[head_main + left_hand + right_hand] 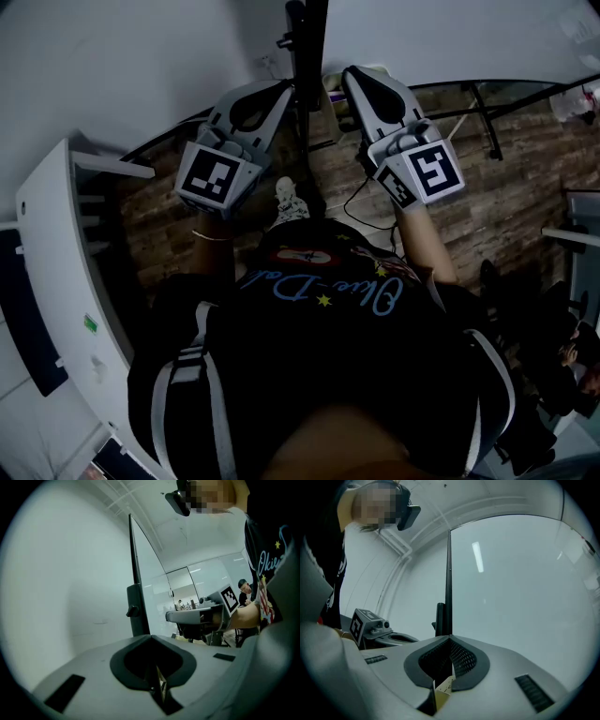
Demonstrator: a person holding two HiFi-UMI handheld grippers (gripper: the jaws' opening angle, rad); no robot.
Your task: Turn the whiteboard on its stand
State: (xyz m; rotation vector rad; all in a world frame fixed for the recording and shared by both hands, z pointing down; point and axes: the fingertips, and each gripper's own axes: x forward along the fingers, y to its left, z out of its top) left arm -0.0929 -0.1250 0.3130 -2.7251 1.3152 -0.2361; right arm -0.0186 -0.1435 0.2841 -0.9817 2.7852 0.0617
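Note:
The whiteboard (459,37) stands in front of me, its glossy face (515,573) to the right of a black upright (305,47) of the stand. In the left gripper view the upright (135,573) carries a small knob (132,611). My left gripper (284,90) sits close against the upright's left side, its jaws (150,637) shut with nothing seen between them. My right gripper (352,75) is held a little to the right of the upright, and its tips (450,638) meet. The upright (449,573) rises just beyond those tips; I cannot tell if they touch it.
A white shelf unit (66,281) stands at my left. The stand's dark legs (483,122) rest on wood-pattern floor (525,187), with a thin cable (361,202) lying there. People sit at the far right (572,347). A pale wall (61,597) lies left of the upright.

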